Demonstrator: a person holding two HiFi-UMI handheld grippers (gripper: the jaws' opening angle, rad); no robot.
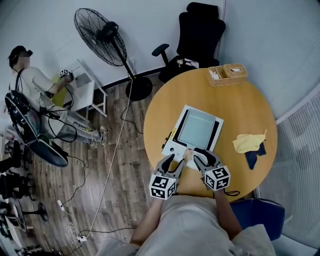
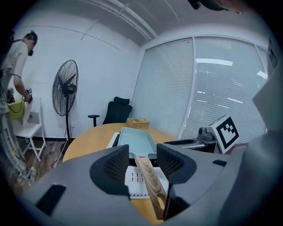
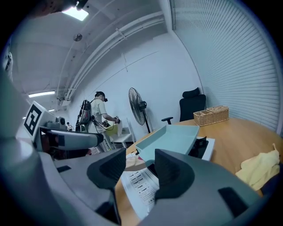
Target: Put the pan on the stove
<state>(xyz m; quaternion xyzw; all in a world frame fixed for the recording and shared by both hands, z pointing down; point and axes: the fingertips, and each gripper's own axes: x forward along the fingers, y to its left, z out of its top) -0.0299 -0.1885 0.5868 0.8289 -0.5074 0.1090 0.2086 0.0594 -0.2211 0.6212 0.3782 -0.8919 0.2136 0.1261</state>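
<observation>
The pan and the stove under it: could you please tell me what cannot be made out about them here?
Stove top: head view, covered by the pan.
Stove panel print: too small in the head view; blurred and partly behind the jaws in both gripper views.
Handle, near end: left gripper view, hidden behind the body of the left gripper; right gripper view, only a blur between the open jaws of the right gripper.

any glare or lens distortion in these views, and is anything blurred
Head view: wide-angle bend at the edges, even light, mosaic over the face of the person by the wall. Left gripper view: strong fisheye, dark corners, lamp reflections on the blinds; the pan handle is sharp. Right gripper view: fisheye too, ceiling lamp glares top left.
</observation>
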